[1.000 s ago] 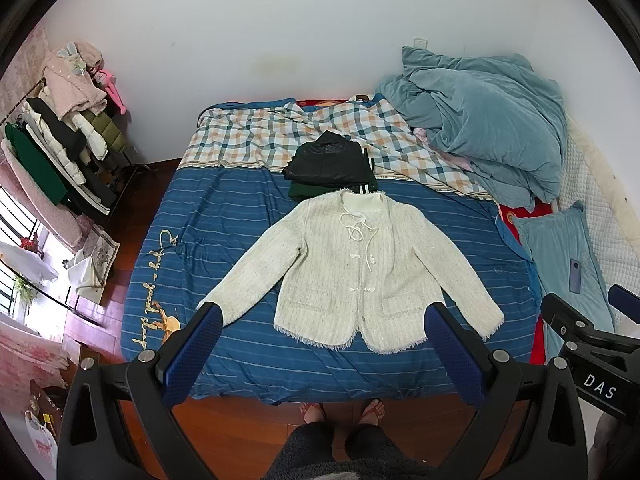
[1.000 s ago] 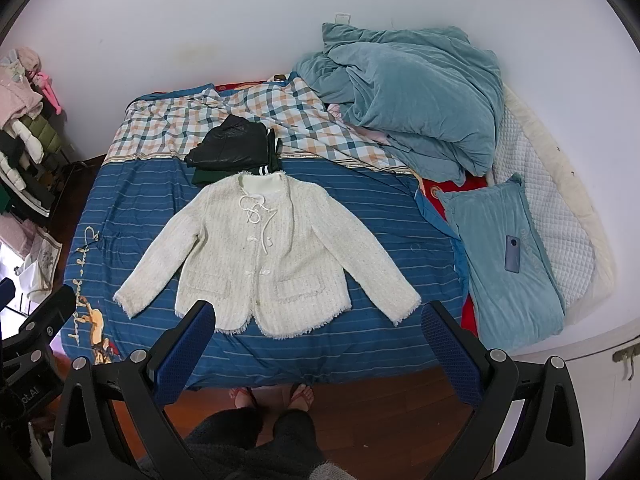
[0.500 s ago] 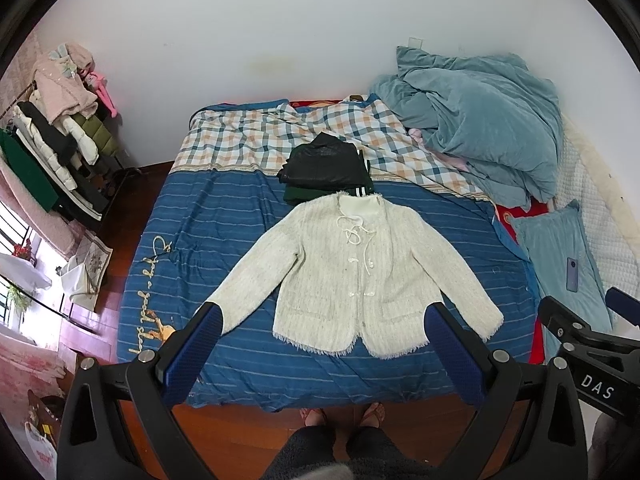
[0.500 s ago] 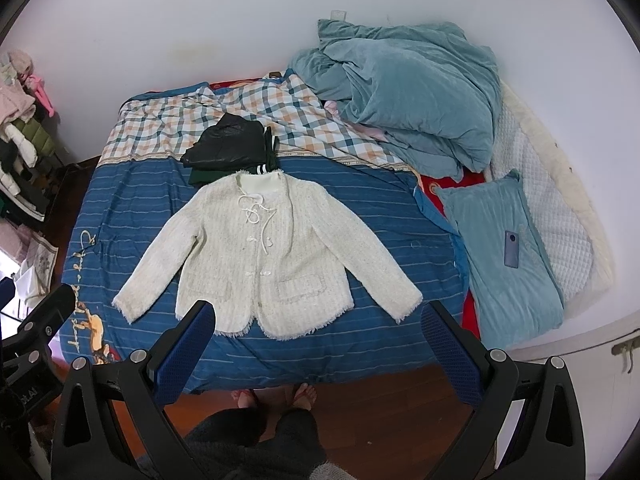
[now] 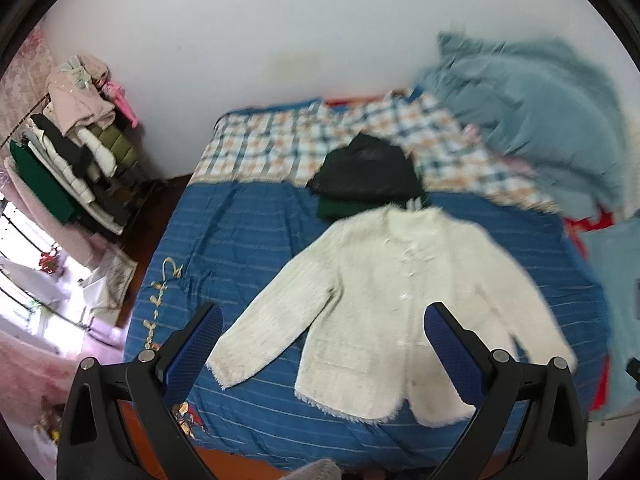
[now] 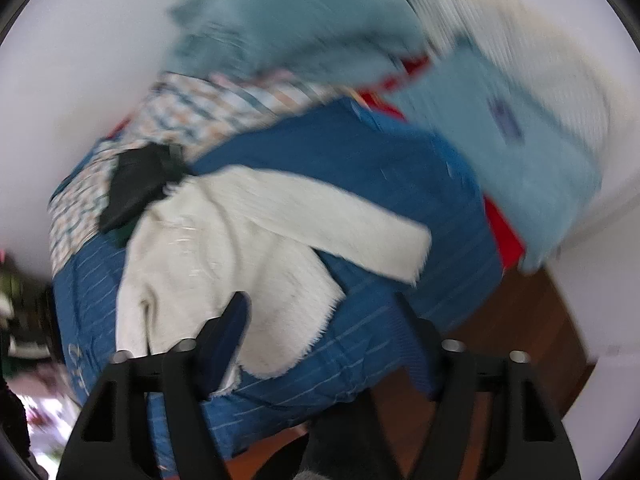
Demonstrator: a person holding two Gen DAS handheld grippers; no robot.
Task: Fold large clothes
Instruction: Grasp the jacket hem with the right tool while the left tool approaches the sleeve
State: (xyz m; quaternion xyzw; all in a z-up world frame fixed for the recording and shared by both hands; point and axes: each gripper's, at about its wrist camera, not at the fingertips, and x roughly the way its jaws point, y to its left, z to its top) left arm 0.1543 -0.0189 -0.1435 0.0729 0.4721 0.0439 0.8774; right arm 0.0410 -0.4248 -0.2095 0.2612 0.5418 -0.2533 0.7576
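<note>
On the bed (image 5: 240, 240), one white jacket (image 5: 384, 312) lies flat with its front up and both sleeves spread out, so I think it is ready to be folded. One small pile of dark clothes (image 5: 368, 176) sits just behind its collar, maybe done already. One big blue-grey blanket (image 5: 532, 116) is bunched near the wall, out of the way. Two tools are up above the bed. The left hand-held gripper (image 5: 322, 340) is spread wide and holds nothing. The right hand-held gripper (image 6: 324, 332) is spread too, empty, and blurry.
</note>
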